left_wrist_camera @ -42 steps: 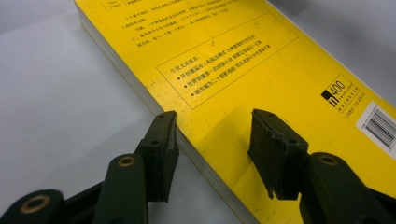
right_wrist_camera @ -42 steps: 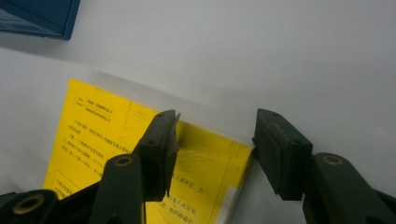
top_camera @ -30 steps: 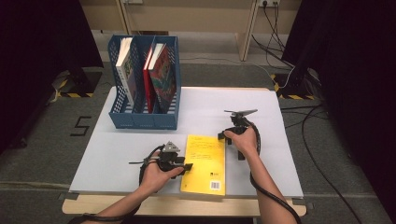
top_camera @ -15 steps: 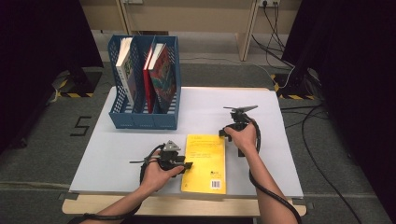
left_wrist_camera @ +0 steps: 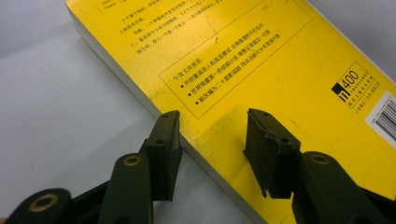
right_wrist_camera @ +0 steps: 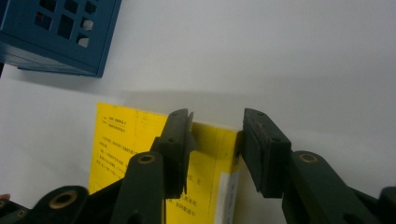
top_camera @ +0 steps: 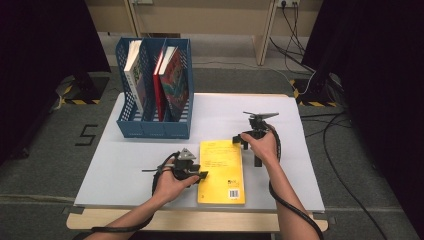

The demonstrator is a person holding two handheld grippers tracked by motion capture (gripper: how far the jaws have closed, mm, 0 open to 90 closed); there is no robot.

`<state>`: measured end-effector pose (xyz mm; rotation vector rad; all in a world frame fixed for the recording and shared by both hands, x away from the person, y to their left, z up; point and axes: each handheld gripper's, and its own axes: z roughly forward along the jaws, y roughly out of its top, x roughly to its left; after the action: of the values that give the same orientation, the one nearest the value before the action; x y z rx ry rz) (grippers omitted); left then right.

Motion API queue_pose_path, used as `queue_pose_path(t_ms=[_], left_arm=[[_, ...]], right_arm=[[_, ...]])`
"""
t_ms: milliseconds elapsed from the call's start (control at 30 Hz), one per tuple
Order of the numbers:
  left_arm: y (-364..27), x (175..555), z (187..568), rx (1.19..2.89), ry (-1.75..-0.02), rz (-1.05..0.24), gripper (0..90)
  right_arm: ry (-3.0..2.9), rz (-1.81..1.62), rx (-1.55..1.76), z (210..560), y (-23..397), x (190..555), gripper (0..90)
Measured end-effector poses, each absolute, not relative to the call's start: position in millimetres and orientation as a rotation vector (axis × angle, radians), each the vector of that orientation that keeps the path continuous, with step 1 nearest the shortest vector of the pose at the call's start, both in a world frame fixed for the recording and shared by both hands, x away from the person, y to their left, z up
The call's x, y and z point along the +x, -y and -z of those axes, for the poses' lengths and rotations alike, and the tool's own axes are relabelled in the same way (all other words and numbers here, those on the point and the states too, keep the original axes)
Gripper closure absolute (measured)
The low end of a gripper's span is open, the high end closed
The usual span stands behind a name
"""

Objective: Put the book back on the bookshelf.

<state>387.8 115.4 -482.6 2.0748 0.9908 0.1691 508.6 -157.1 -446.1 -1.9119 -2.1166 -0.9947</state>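
Yellow book (top_camera: 221, 171) is lying flat, back cover up, on the white table (top_camera: 125, 165), near the edge where the person is standing, with its barcode corner toward that edge. It is lying between the two hands, in front of the blue file rack (top_camera: 154, 125) and apart from it.

Left gripper (top_camera: 200, 175) is sitting at the book's left long edge, about midway along it. In the left gripper view (left_wrist_camera: 212, 140) its jaws are standing apart, straddling that edge: one pad is hanging over the table beside the page block, the other over the yellow cover. Neither pad is pressing on the book, so this gripper is holding nothing.

Right gripper (top_camera: 240, 141) is hovering at the book's far right corner, the hand (top_camera: 262, 145) wrapping its body. In the right gripper view (right_wrist_camera: 215, 140) the jaws are showing a clear gap, with the book's far edge and corner lying behind and between them. These jaws have just been opening, and the pads are not clamping the cover; the book is released.

Inside the file rack, three books are standing upright: one with a white spine (top_camera: 136, 75) in the left slot, and two red ones (top_camera: 170, 80) farther right.
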Motion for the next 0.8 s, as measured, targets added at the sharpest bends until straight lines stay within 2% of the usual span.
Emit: queue_pose_path(t_ms=[800], left_arm=[[-115.4,387.0,483.5,2.056,-1.007,-0.168,55.3]], right_arm=[[1.945,0.962,-1.992,467.6,160.4,502.1,58.1]])
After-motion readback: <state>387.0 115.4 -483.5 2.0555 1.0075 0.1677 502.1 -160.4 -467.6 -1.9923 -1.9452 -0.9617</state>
